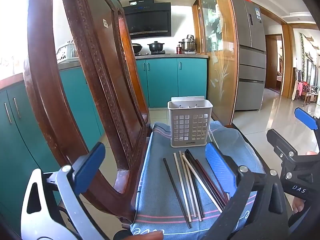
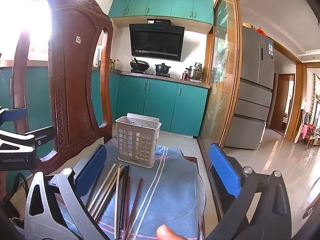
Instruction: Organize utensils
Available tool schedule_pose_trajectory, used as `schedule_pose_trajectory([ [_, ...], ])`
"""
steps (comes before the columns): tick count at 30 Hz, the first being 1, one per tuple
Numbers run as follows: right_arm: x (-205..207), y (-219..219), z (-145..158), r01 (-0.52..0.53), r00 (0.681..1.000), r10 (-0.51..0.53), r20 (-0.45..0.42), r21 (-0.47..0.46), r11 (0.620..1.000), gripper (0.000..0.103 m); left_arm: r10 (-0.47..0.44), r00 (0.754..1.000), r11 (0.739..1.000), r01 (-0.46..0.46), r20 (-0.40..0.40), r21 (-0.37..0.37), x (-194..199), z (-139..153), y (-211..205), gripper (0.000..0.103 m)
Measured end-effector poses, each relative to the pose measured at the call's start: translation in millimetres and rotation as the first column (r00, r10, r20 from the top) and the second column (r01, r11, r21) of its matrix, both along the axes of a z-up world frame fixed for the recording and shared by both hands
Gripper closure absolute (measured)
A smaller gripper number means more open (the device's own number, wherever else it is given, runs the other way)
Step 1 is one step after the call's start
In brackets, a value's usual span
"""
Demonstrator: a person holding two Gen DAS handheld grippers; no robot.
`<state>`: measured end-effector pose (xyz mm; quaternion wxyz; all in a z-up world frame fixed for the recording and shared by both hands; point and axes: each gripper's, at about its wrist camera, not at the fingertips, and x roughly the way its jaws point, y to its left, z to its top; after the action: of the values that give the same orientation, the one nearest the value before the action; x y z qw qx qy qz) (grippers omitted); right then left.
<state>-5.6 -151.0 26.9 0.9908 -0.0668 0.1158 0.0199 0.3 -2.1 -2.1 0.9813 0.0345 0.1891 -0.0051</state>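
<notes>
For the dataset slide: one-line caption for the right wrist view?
Open right gripper over mixed-colour chopsticks on a blue cloth, before an empty perforated grey plastic holder.

Bright daylight in both views. I get heavy blowout upper left of the right-wrist frame, washing over the chair back (image 2: pixel 74 64); left-wrist view also blown at its left edge. Glossy floor (image 1: pixel 276 120) at right throws window reflections. Strong fisheye bend, dark vignette at corners. Centre sharp; near gripper parts slightly soft.
</notes>
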Motion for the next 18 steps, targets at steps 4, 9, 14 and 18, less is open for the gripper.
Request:
schedule_pose_trajectory([
  [4,0.7,0.5,-0.7,-0.004,1.000,0.004,0.000,-0.002,1.000,0.003,-0.002,1.000,1.000,0.002,-0.004,0.002,0.8,-1.2,1.1,0.004],
  [9,-1.0,0.2,-0.7,-0.008,1.000,0.008,0.005,-0.004,1.000,0.003,-0.003,1.000,1.000,0.003,-0.006,0.002,0.6,-3.1,0.9,0.004],
  [14,-1.2,0.1,-0.2,-0.009,1.000,0.009,0.008,-0.003,1.000,0.003,-0.004,1.000,1.000,0.004,-0.006,0.001,0.7,-3.3,0.7,0.004],
  [18,-3.0,-0.2,2.5,-0.009,1.000,0.009,0.014,-0.001,1.000,0.003,-0.004,1.000,1.000,0.004,-0.007,0.001,-0.2,-2.4,1.2,0.004],
])
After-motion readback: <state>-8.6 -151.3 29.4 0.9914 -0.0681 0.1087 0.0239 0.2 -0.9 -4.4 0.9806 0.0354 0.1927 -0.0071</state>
